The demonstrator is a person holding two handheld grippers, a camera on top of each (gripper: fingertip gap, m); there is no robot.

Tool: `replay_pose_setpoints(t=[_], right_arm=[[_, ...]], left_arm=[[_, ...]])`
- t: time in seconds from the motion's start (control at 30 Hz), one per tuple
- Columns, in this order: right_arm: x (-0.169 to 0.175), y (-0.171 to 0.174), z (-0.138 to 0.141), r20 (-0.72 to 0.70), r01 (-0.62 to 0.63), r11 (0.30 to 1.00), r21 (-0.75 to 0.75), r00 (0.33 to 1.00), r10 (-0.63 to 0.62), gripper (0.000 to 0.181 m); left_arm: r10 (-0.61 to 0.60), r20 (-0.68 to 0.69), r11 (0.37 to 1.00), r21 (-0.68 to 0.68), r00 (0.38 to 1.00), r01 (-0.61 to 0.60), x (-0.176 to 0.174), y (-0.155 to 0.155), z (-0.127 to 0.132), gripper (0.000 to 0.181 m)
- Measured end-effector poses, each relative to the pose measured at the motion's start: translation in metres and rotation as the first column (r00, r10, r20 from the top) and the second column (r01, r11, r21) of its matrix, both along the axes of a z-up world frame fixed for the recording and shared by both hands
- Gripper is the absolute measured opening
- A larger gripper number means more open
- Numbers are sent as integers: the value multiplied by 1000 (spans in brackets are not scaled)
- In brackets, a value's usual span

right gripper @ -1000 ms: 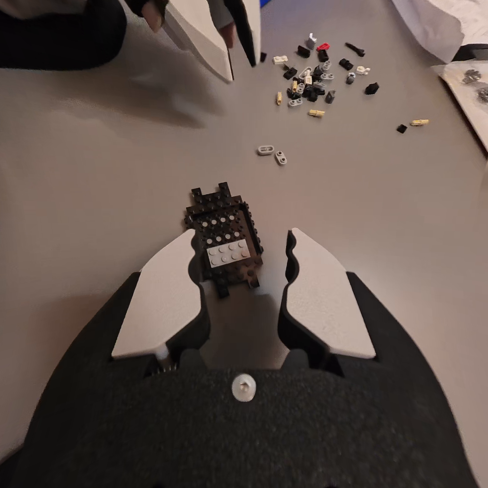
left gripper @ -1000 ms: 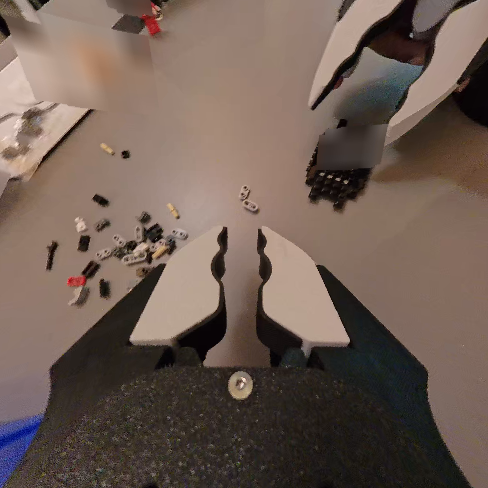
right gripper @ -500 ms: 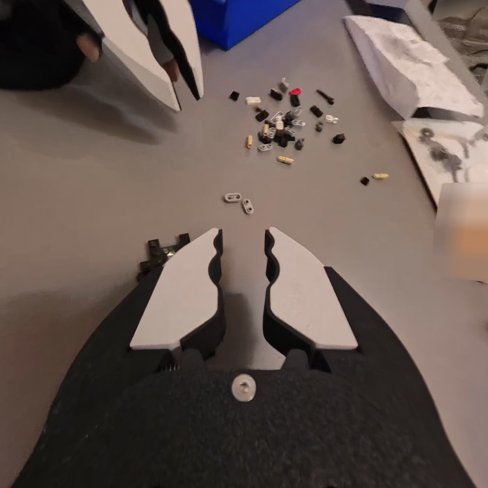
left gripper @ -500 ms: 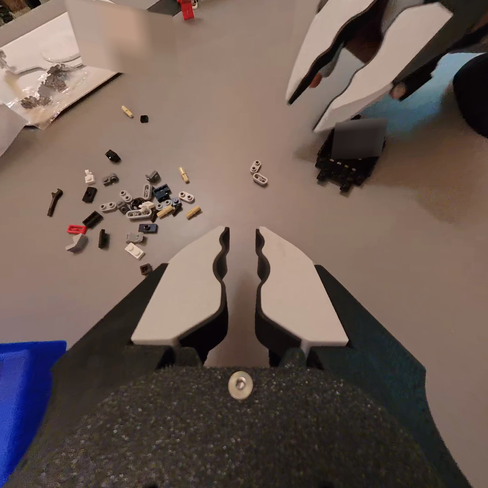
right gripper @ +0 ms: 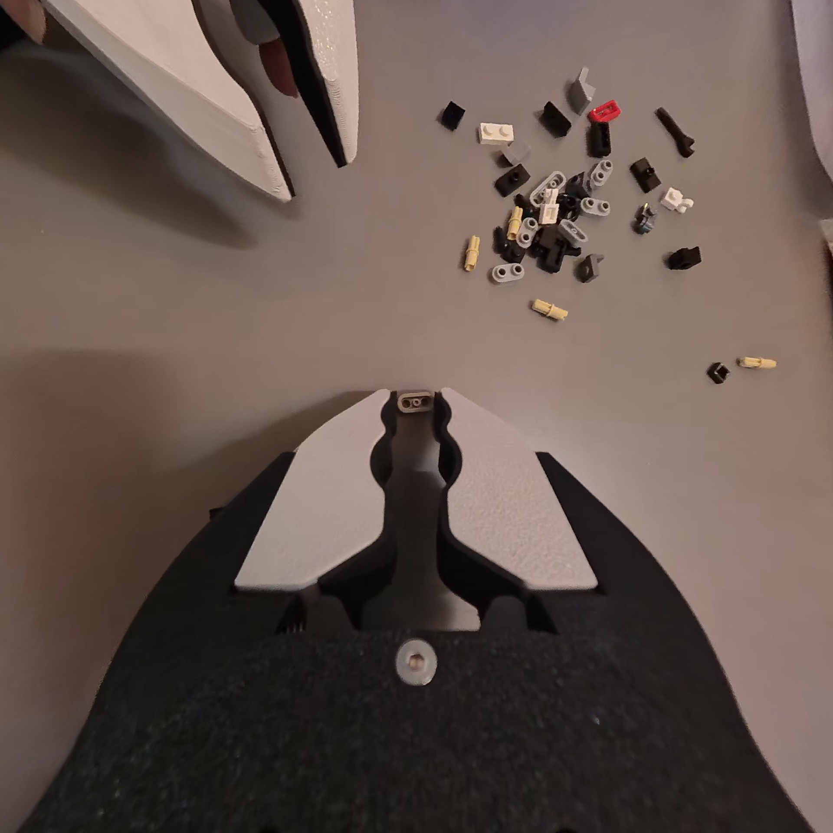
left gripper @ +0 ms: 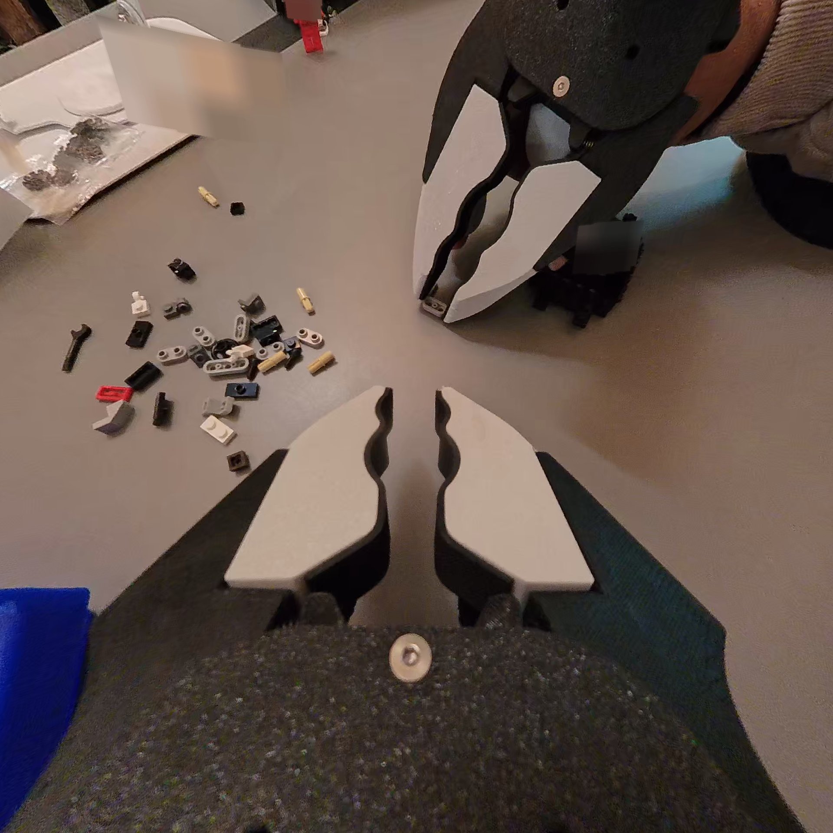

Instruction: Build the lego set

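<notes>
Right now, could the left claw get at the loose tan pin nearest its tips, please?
Probably yes: the left claw is empty, and bare table separates it from the tan pin.

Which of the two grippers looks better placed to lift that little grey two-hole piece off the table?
The right gripper. Its fingertips already sit on either side of the grey two-hole piece on the table. The left gripper is empty, nearer the pile of loose pieces.
</notes>
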State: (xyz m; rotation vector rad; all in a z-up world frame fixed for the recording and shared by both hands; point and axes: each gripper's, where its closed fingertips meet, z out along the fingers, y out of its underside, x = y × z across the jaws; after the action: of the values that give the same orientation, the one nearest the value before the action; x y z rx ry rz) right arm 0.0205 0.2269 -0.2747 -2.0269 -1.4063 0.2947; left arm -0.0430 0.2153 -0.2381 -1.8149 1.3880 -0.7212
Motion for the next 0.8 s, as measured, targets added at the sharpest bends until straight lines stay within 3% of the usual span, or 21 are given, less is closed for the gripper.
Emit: replay_pose_setpoints(t=[0.1,0.13,0.27,0.4,0.63,0.73,0.8], right_arm=[[3,2,0,-7,17,1000,7,1000,-17,15],[2,2,2,-34,22,1000,-1,999,-22,7],[-4,-3,22,-257,53,993,-102,963,-78,2],[1,-4,30,-326,76,989,-128,938,-114,2],[2,-6,50,-511,59,966,-250,840,-184,1],[-2,-11,53,-558,6,924,-383,795,-237,1],[-2,-13,44,-528,-10,875,-485,801,-283,1]], left_arm=[[-11,5,1000,1,1000,11,2,-3,0,17],[-16,8,1000,4,1000,16,3,-4,0,17],[-46,52,998,49,998,43,11,-10,7,19],[-62,37,996,70,997,60,17,-14,3,19],[-68,40,996,61,997,65,25,-17,0,19],[-65,53,996,57,997,61,29,-16,0,20],[-64,70,997,48,995,60,34,-15,0,20]])
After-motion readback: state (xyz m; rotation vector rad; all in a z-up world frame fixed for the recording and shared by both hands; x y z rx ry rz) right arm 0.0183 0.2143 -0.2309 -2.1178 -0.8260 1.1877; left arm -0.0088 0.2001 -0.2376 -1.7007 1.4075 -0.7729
